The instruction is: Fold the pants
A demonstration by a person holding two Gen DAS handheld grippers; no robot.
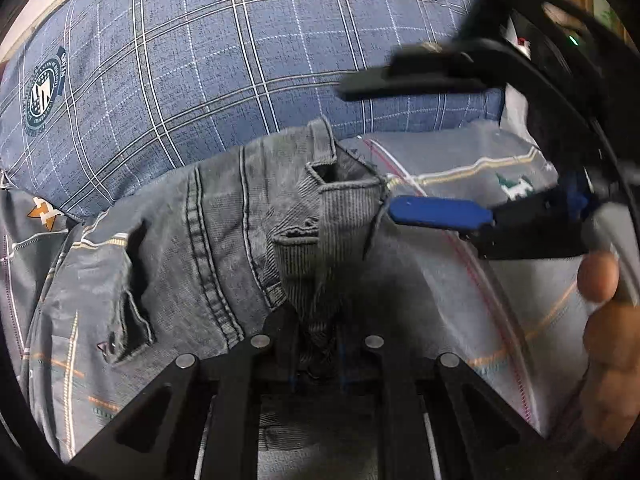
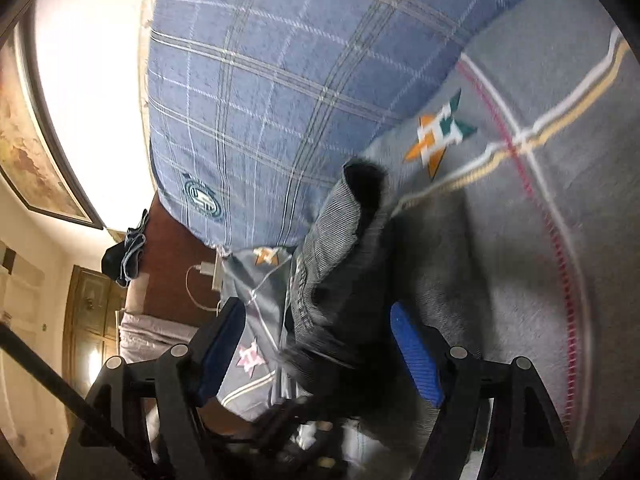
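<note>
Grey denim pants (image 1: 224, 216) lie rumpled on the bed, waistband and pocket toward the pillow. At the bottom of the left wrist view, my left gripper (image 1: 316, 344) is shut on a ribbed fold of the pants that runs into its jaws. My right gripper (image 1: 372, 148) comes in from the right with its jaws wide apart around the waistband edge, and one blue pad (image 1: 440, 216) shows. In the right wrist view the right gripper (image 2: 316, 328) stands open with blurred pants fabric (image 2: 340, 248) between the pads, which do not press on it.
A blue plaid pillow (image 1: 240, 60) lies behind the pants on a grey patterned sheet (image 1: 460, 280). A person's hand (image 1: 604, 300) is at the right edge. The right wrist view shows a framed picture (image 2: 36, 152), a wooden cabinet (image 2: 92, 312) and a charger cable (image 2: 200, 276).
</note>
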